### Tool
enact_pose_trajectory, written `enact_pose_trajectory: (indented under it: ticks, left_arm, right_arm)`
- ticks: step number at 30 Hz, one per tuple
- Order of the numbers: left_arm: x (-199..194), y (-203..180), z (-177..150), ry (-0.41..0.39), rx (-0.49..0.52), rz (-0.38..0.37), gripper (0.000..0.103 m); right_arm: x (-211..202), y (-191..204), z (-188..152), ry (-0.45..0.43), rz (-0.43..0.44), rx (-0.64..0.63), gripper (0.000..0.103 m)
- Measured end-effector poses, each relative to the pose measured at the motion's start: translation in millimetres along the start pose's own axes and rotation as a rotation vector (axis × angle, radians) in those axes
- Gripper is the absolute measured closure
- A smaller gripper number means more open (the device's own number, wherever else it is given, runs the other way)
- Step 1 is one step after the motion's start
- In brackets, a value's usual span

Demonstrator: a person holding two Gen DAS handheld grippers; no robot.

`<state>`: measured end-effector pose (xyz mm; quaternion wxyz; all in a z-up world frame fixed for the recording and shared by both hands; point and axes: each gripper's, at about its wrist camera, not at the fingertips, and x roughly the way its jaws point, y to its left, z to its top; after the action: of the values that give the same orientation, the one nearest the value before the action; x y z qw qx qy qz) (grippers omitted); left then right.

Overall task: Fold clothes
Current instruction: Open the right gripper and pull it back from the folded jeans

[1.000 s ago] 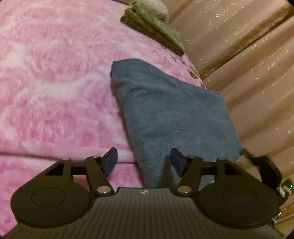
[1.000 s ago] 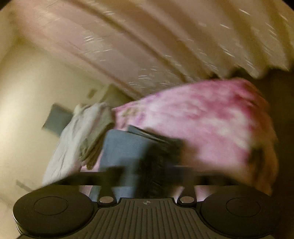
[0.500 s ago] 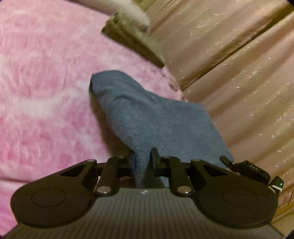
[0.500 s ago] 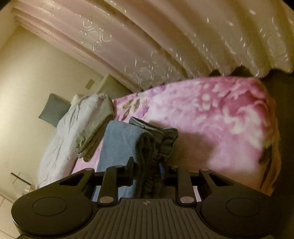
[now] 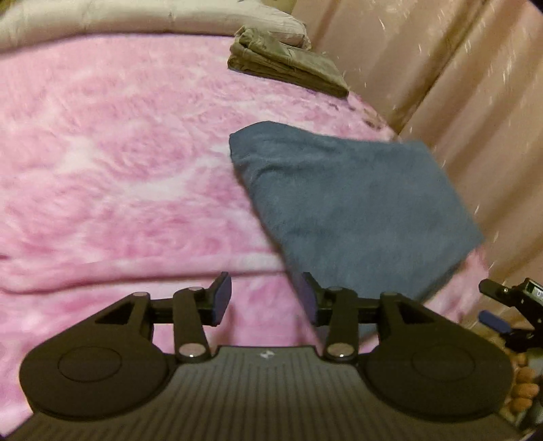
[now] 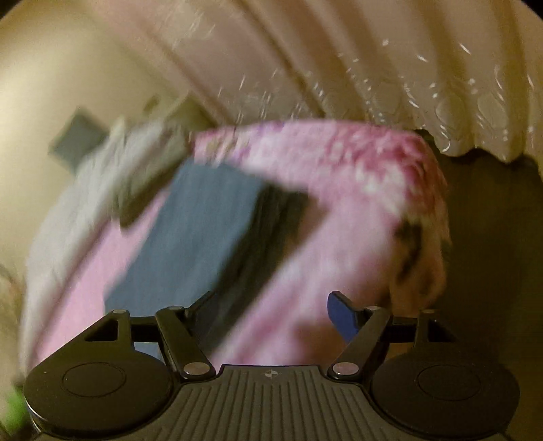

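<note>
A: On the pink blanket (image 5: 118, 163), close to the edge by the curtain (image 5: 475, 101), lies the blue garment (image 5: 356, 210), folded into a flat, thick rectangle. What's around it?

B: Farther up the bed sits a folded olive garment (image 5: 288, 64), well apart from the blue one, with a pale pillow (image 5: 135, 20) behind it. The right wrist view is badly smeared, but the blue garment (image 6: 190, 237) shows there too, lying on the blanket.

A: And the grippers?

B: The left gripper (image 5: 263, 298) has its jaws opening, and nothing is between them; the garment's near corner lies just past its right finger. The right gripper (image 6: 275, 315) is also opening, empty, with only blanket visible between its fingers.

A: So the fold looks released. How would you finish it well?

B: I'd judge the step to be letting go cleanly. Draw both grippers straight back without snagging the corner, then check the edges are square. It sits near the bed's edge, so a careless nudge could tip it off.
</note>
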<state>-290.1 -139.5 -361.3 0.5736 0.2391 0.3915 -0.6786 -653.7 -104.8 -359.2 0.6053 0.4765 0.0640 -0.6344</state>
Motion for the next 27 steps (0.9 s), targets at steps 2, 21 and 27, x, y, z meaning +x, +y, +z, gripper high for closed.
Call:
enact_pose_trajectory:
  ticks: [2, 21, 27]
  left_arm:
    - [-16.0, -6.0, -9.7, -0.007, 0.049, 0.018, 0.063]
    - [-120.8, -15.2, -58.7, -0.143, 0.195, 0.041, 0.056]
    - [-117.1, -11.8, -59.4, -0.134, 0.192, 0.043, 0.054]
  right_arm:
    - [-9.1, 12.1, -19.3, 0.019, -0.030, -0.077, 0.029]
    - [-100.4, 84.3, -88.5, -0.081, -0.108, -0.315, 0.018]
    - [-92.4, 83.9, -90.4, -0.072, -0.110, -0.309, 0.018]
